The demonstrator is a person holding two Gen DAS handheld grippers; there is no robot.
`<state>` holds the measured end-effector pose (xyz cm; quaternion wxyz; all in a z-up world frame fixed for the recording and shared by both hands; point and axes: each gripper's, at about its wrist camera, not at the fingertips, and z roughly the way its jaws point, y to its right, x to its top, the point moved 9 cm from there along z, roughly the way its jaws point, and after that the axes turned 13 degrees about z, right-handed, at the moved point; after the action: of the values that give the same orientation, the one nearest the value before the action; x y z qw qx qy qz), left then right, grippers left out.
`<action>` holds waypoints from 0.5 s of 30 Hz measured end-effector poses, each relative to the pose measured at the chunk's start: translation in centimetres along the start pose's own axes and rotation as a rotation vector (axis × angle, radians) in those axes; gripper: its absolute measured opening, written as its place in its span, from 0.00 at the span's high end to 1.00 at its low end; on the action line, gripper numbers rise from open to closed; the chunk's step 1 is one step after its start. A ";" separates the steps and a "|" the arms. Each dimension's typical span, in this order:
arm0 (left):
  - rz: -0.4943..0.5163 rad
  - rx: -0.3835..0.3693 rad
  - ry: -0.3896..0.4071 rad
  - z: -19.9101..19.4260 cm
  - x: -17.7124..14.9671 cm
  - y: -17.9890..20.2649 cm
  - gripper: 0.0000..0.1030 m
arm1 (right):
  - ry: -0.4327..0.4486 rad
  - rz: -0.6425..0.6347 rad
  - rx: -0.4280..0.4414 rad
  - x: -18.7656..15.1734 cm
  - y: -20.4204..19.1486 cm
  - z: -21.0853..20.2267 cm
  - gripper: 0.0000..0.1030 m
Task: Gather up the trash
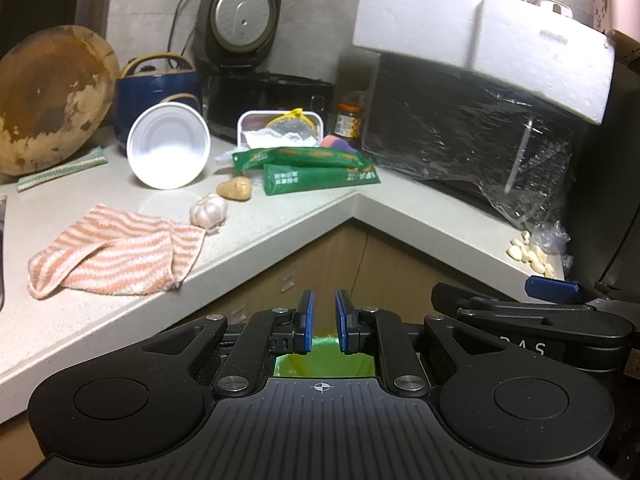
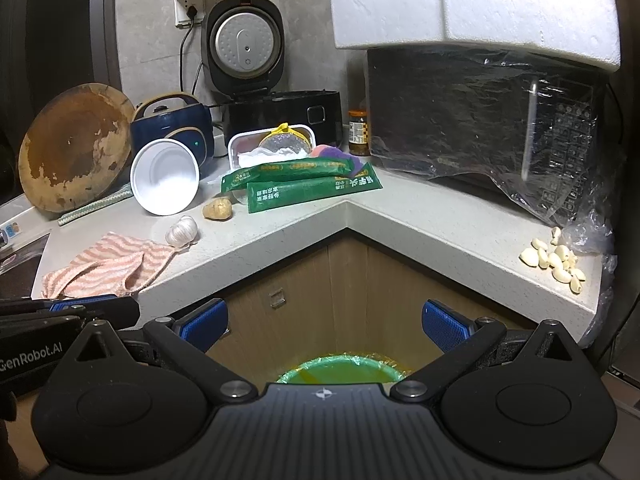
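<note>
We see two green packets [image 2: 314,188] lying flat on the corner worktop [image 2: 280,232], long axes running left to right. Left gripper [image 1: 324,322] jaws nearly closed, empty; right gripper [image 2: 325,322] jaws wide, empty, above the bin [image 2: 340,370].

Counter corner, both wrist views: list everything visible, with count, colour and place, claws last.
Bowl: one, white, tipped on its side, counter left.
Packets: two, green, counter centre.
Garlic bulb: one, white, beside striped cloth.
Cloth: one, pink-white, counter's front edge.
Garlic cloves: a pile, pale, counter right.
Cutting board: one, brown, leaning at left.
Rice cooker: one, black, lid open, at back.
Bin: one, green liner, on floor below.
Left claw: blue pads, nearly shut, empty.
Right claw: blue pads, open, empty.
</note>
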<state>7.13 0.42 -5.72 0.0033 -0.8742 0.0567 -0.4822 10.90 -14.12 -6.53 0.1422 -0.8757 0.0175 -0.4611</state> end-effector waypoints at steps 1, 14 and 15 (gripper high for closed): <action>-0.002 0.000 -0.002 0.1 0.0 -0.1 0.85 | -0.002 -0.001 0.000 0.0 0.0 0.1 0.00; -0.028 0.009 -0.071 4.0 0.1 -3.2 0.85 | -0.071 -0.030 -0.010 -0.4 -1.4 4.2 0.00; -0.026 0.005 -0.078 4.6 0.1 -3.4 0.85 | -0.077 -0.030 -0.012 -0.4 -1.3 4.7 0.00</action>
<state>11.37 3.60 -7.86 0.0011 -0.8931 0.0439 -0.4478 14.35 -11.67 -9.00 0.1307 -0.8937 0.0018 -0.4292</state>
